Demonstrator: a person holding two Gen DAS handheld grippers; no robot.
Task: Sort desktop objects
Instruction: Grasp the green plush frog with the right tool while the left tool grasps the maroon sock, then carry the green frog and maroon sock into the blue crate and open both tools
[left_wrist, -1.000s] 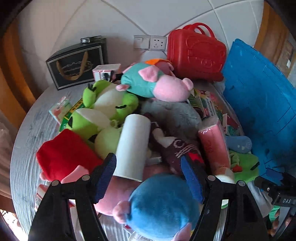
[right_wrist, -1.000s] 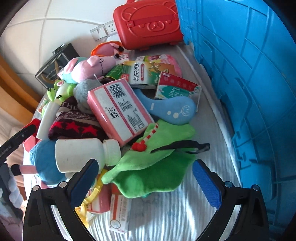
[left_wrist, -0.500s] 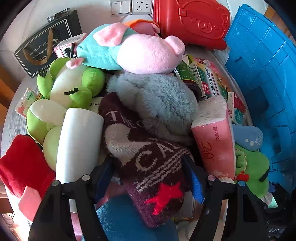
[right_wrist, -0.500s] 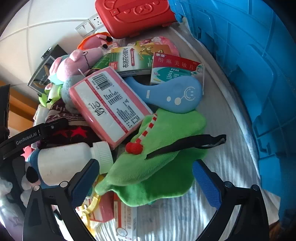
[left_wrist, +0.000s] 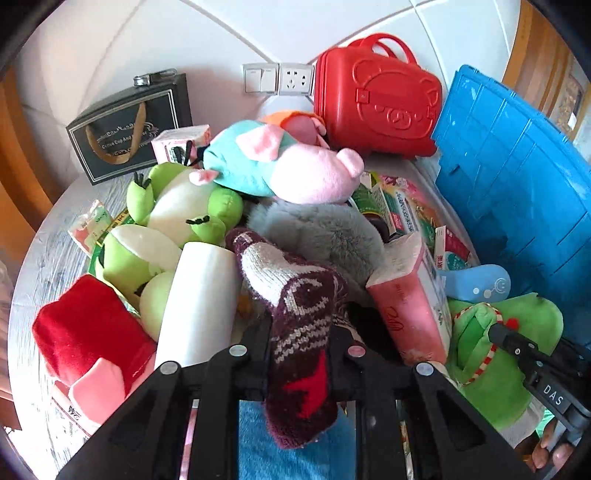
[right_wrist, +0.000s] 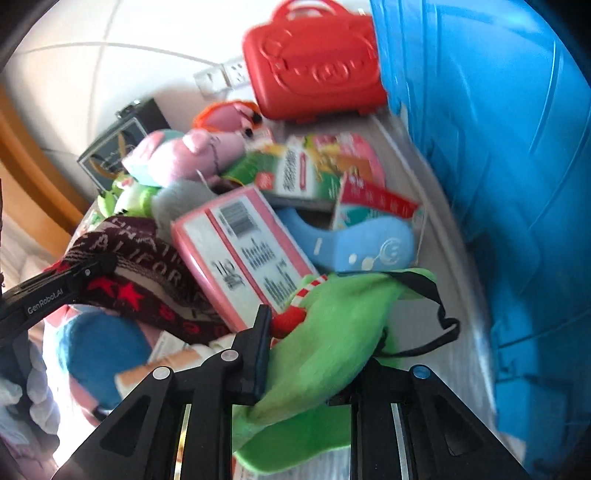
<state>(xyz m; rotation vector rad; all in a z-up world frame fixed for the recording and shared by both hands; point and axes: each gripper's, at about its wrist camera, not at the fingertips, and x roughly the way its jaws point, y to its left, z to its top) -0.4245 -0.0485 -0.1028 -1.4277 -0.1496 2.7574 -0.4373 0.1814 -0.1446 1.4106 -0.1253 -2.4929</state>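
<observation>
We see both views in bright daylight, the colours saturated. In the left wrist view the picture is sharp: the white wall (left_wrist: 332, 33) is evenly lit, and the white cylinder (left_wrist: 199, 302) and the pale tabletop (left_wrist: 44, 251) are close to washed out. Soft shadows sit in the gaps between the toys. The right wrist view is smeared by motion blur: the blue crate (right_wrist: 498, 166), the red case (right_wrist: 314, 66) and the print on the pink pack (right_wrist: 243, 258) are all softened. Both fisheye pictures bend straight lines near the rim and darken to black at the corners.
</observation>
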